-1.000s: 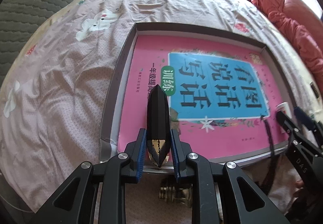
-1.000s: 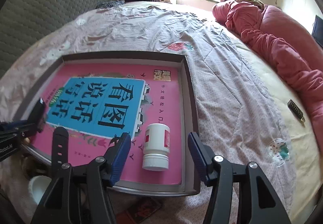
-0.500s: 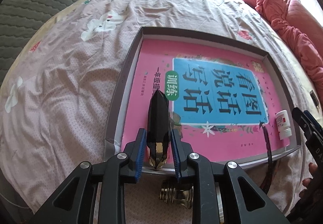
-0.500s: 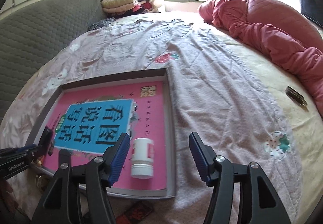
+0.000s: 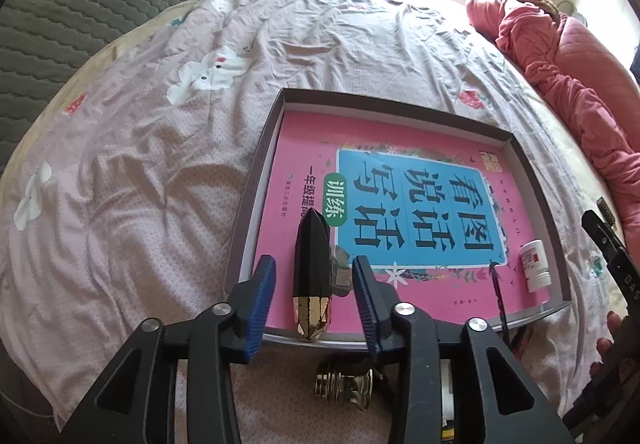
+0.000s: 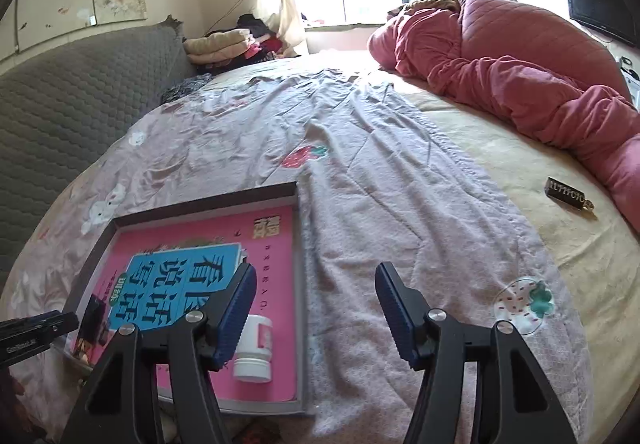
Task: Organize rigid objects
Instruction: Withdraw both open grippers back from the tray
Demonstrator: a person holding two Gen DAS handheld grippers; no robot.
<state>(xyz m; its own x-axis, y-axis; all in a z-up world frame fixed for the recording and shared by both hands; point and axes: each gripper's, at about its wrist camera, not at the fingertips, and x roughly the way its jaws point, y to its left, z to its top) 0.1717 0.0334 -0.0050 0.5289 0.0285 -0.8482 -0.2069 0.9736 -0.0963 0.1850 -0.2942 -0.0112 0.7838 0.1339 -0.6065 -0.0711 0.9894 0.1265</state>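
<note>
Between my left gripper's blue ribbed pads lies the faceted black case with its gold tip toward me; the jaws have just been opening and now stand clear of it on both sides, so nothing is clamped. It rests at the near edge of the shallow grey box, on the glossy pink book. Just beyond that edge, on the bedsheet under my fingers, sits a small shiny metal piece. Further right in the box lie a thin black strap and a white plastic bottle on its side.

My right gripper is spread wide over bare quilt, empty, the bottle just beside its left pad. Only this view shows the dark keychain tag far right on the beige sheet, beside the quilted red duvet.
</note>
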